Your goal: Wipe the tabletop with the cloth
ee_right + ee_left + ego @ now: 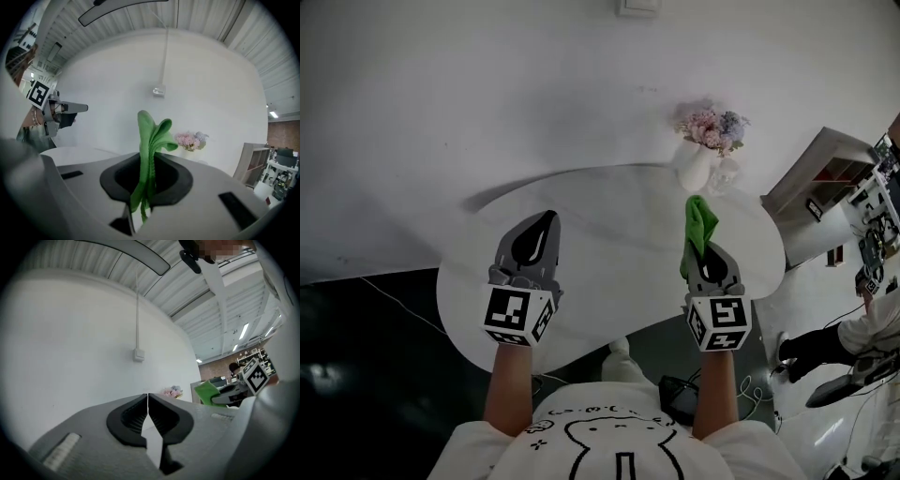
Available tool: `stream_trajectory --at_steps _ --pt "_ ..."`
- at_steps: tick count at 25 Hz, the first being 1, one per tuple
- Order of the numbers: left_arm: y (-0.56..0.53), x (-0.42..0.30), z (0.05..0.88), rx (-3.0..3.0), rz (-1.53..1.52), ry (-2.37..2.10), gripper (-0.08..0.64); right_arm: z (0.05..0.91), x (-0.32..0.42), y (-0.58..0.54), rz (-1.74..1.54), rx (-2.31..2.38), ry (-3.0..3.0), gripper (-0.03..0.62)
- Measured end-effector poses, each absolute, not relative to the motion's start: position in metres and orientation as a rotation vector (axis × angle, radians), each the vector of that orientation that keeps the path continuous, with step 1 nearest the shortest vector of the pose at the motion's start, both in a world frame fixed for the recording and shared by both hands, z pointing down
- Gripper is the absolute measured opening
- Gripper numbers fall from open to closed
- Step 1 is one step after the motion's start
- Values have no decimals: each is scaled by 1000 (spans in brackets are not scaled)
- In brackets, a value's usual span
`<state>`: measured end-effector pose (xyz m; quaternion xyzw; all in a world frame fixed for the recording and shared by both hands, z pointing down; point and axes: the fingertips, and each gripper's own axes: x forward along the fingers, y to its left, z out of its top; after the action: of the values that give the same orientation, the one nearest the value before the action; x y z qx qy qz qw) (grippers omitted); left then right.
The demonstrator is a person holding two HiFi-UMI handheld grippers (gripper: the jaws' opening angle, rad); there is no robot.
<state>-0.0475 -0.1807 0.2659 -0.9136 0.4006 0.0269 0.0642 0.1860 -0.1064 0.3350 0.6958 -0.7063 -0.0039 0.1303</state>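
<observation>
A green cloth (699, 228) sticks up out of my right gripper (710, 255), which is shut on it above the right part of the round white table (619, 225). In the right gripper view the cloth (150, 140) stands bunched between the jaws of that gripper (149, 164). My left gripper (540, 228) hovers over the table's left part, shut, with nothing in it. Its jaws meet at the tips in the left gripper view (147, 401). There the cloth (206, 392) shows at the right in the other gripper.
A white vase of pink and blue flowers (705, 141) and a clear glass (727, 173) stand at the table's far right edge. A white shelf unit (820, 187) is to the right. A dark floor with a cable (384, 300) lies to the left.
</observation>
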Motion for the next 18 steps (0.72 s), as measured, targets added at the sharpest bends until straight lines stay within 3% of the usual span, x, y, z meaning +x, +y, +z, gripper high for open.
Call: stream_trajectory --at_steps 18 --pt "-269 -7 302 -2681 -123 1422 20 435 262 -284 150 1639 -2069 43"
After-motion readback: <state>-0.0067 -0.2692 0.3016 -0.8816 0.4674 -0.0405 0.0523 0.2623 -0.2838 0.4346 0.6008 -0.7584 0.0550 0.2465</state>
